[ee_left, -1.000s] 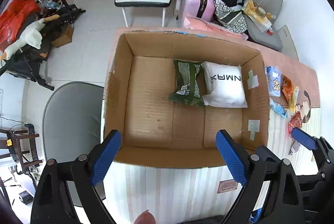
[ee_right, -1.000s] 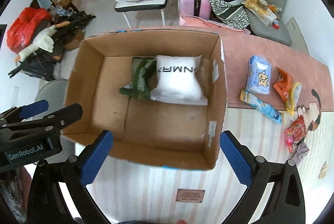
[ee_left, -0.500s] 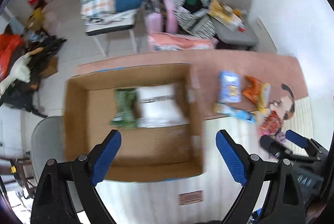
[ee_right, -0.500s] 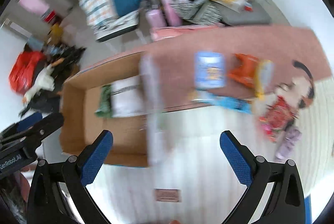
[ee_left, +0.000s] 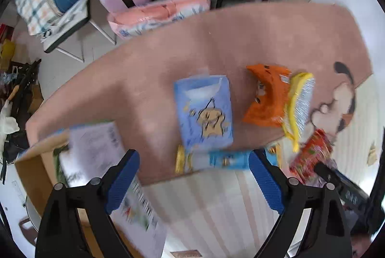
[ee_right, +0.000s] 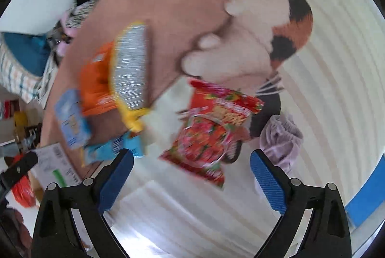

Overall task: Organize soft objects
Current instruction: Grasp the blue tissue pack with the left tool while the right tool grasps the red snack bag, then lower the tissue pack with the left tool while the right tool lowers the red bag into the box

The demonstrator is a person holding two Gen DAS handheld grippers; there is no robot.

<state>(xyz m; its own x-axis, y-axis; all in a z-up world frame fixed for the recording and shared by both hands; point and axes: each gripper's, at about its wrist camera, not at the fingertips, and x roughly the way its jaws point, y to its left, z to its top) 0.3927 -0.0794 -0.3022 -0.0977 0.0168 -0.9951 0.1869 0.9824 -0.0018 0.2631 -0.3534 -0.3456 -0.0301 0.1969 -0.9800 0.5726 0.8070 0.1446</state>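
Both grippers have swung right off the box in the last second, jaws wide and empty; the pickup round is likely starting. Left gripper (ee_left: 193, 182) now fronts the blue stick pack (ee_left: 216, 160) at 12 o'clock, with the blue tissue pack (ee_left: 204, 111) just beyond and the orange bag (ee_left: 266, 95) at 1. Right gripper (ee_right: 191, 182) fronts the red packet (ee_right: 211, 135) at 12, a lilac cloth (ee_right: 281, 137) at 2. The box (ee_left: 31, 161) sits at 9 in the left view, its white and green contents a blur. Mat (ee_left: 216, 41) lies beyond
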